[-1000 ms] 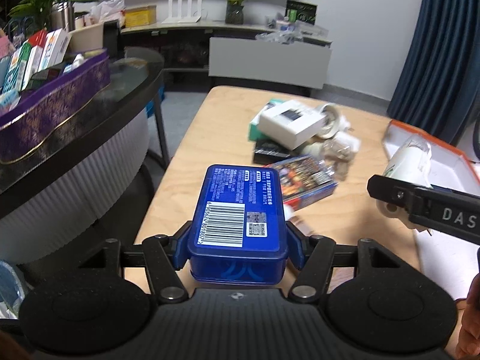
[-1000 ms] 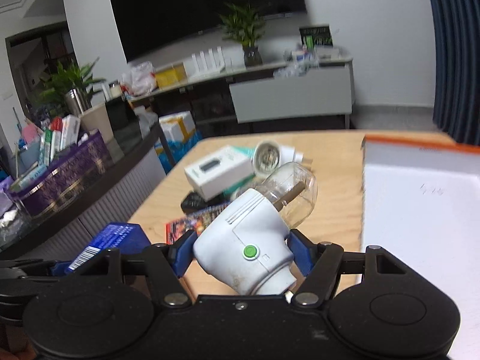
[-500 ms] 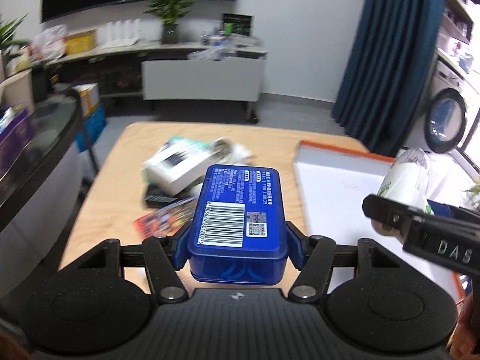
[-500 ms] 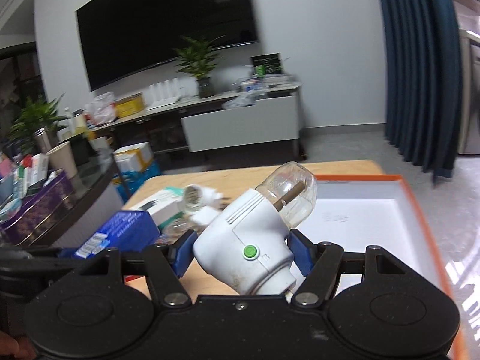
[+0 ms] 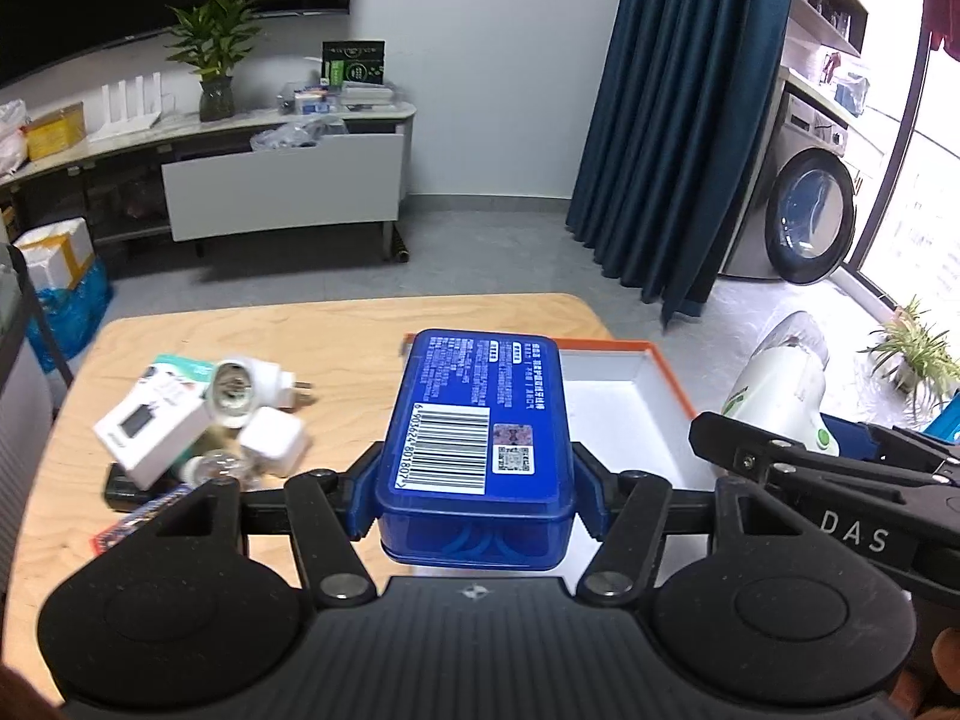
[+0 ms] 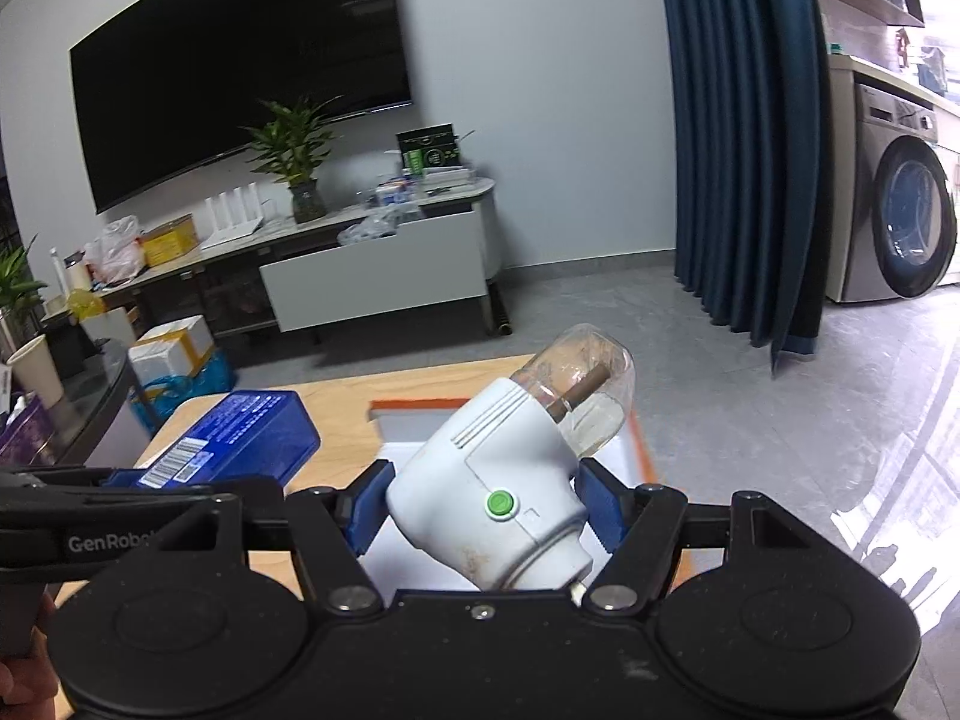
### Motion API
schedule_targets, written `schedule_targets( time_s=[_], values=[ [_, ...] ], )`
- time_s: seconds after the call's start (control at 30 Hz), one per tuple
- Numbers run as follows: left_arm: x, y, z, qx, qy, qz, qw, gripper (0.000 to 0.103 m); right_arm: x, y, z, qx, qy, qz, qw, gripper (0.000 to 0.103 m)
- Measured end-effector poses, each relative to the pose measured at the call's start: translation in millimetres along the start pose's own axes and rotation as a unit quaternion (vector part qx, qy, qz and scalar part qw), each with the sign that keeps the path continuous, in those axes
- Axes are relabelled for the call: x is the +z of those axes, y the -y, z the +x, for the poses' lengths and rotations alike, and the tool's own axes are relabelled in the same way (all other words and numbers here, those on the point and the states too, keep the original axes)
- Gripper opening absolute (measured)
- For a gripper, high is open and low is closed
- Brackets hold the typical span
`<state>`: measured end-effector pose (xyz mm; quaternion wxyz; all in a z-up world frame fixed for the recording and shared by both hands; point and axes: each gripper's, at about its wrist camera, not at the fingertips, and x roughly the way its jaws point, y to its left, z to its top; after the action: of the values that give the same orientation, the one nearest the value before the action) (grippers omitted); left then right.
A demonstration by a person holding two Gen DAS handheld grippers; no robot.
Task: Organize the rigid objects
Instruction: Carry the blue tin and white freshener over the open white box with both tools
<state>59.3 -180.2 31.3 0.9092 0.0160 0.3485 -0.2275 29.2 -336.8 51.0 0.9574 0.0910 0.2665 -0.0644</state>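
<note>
Blue case (image 5: 474, 444) sits clamped flat in your left gripper (image 5: 474, 495), plug adapter (image 6: 492, 492) pinched in your right gripper (image 6: 483, 507), both poised over the white tray (image 5: 624, 414) just ahead, likely for sorting; leftover clutter (image 5: 198, 420) lies beyond-left.

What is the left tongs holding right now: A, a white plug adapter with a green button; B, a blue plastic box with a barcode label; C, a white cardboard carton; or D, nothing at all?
B: in the left wrist view the left tongs are clamped on the sides of the blue plastic box, barcode label up, held above the orange-rimmed tray; the right tongs hold the white plug adapter.
</note>
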Motion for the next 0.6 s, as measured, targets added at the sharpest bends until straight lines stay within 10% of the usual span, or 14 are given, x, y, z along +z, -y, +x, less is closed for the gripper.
schedule_targets(
  time_s=[0.6],
  values=[
    [5.6, 12.6, 19.3, 0.009, -0.015, 0.032, 0.9993, 0.063, -3.2, 30.0, 40.0, 0.013, -0.021, 0.012, 1.000, 0.079]
  ],
)
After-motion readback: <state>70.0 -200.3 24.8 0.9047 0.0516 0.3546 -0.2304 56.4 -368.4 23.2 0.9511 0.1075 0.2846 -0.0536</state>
